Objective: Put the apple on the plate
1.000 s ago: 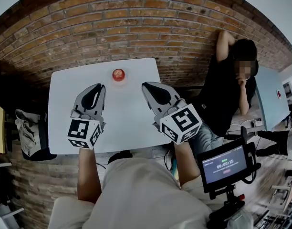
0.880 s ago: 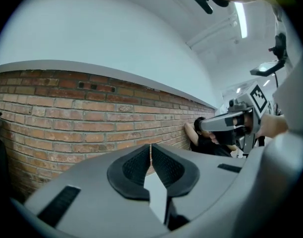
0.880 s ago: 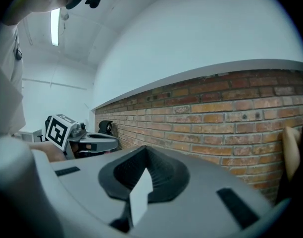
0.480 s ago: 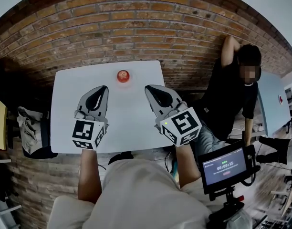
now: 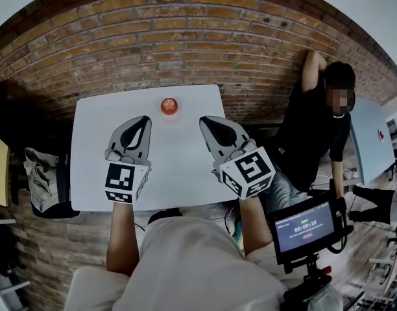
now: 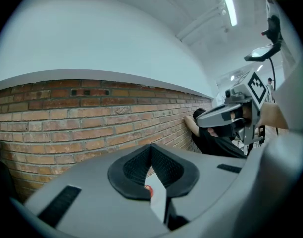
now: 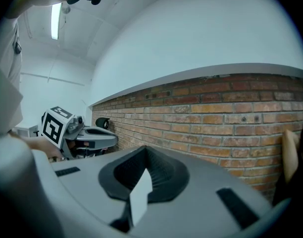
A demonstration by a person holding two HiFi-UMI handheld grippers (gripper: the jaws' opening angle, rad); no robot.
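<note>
A small red apple (image 5: 168, 105) sits near the far edge of the white table (image 5: 95, 141), close to the brick wall. I cannot make out a plate against the white top. My left gripper (image 5: 145, 118) hovers over the table short of the apple and a little to its left, jaws shut on nothing. My right gripper (image 5: 204, 119) is level with it, to the apple's right, also shut and empty. In the left gripper view a sliver of the apple (image 6: 148, 191) shows below the closed jaw tips (image 6: 151, 147). The right gripper view shows its closed tips (image 7: 145, 148) and no apple.
A brick wall (image 5: 185, 37) runs right behind the table. A person in black (image 5: 312, 135) sits against it at the right. A bag (image 5: 46, 177) lies on the floor to the left. A screen on a stand (image 5: 304, 224) is at lower right.
The left gripper has rolled slightly and its jaw gap has closed. The seated person at the right has shifted posture. The right gripper has kept still.
</note>
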